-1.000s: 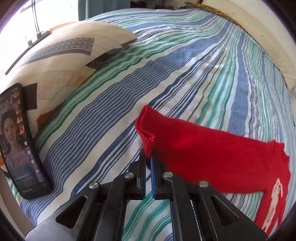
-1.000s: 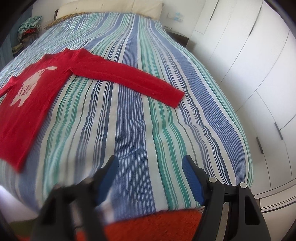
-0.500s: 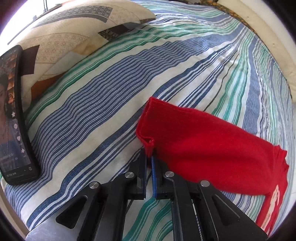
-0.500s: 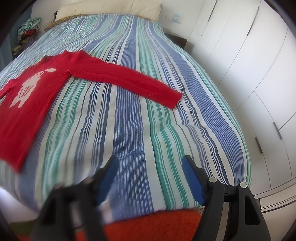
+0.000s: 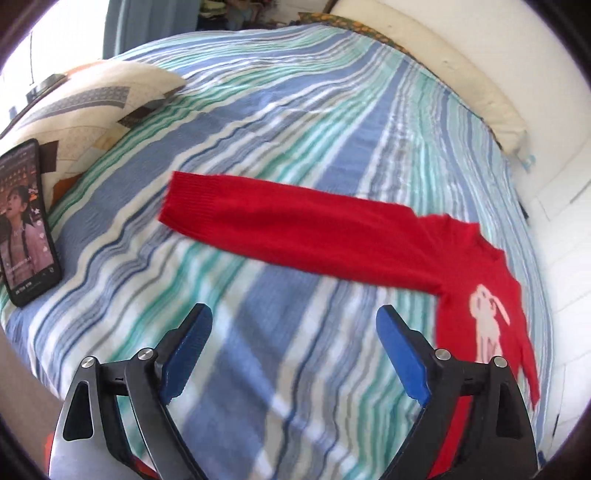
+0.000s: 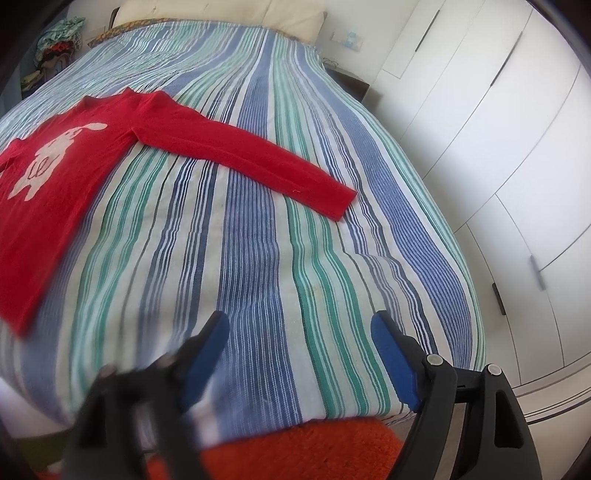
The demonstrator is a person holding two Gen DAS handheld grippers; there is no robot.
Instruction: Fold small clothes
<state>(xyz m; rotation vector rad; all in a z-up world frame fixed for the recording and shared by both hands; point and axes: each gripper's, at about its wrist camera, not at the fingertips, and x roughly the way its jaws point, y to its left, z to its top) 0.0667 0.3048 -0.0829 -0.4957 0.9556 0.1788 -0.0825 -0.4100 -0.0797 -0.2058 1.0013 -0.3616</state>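
A red sweater [image 5: 369, 236] lies flat on the bed [image 5: 295, 122], face up, with a pale rabbit figure [image 5: 487, 325] on its chest. The bed has a cover striped in blue, green and white.

In the left wrist view, one sleeve [image 5: 280, 225] stretches out straight across the stripes, its ribbed cuff [image 5: 184, 201] pointing toward a patterned pillow [image 5: 92, 107] at the bed's edge. A phone [image 5: 26, 225] with a lit screen leans against that pillow, well apart from the cuff. The left hand-held gripper [image 5: 294, 321] hangs above the bed with its blue-padded jaws spread wide and nothing between them; the sleeve lies beyond the fingertips, not touching them.

In the right wrist view, the sweater [image 6: 70, 158] sits on the far left part of the bed [image 6: 280, 258], and its other sleeve [image 6: 251, 162] runs out diagonally toward the bed's right side, ending in a cuff [image 6: 340, 201] that lies flat on the cover. The right hand-held gripper [image 6: 299, 332] is likewise wide open and empty, held over the near end of the bed, well apart from that cuff. Its left finger is blurred. An orange rug [image 6: 303, 450] shows below the bed's near edge, and white wardrobe doors [image 6: 498, 147] stand along the right side of the room. A cream headboard cushion [image 6: 221, 14] runs along the far end.
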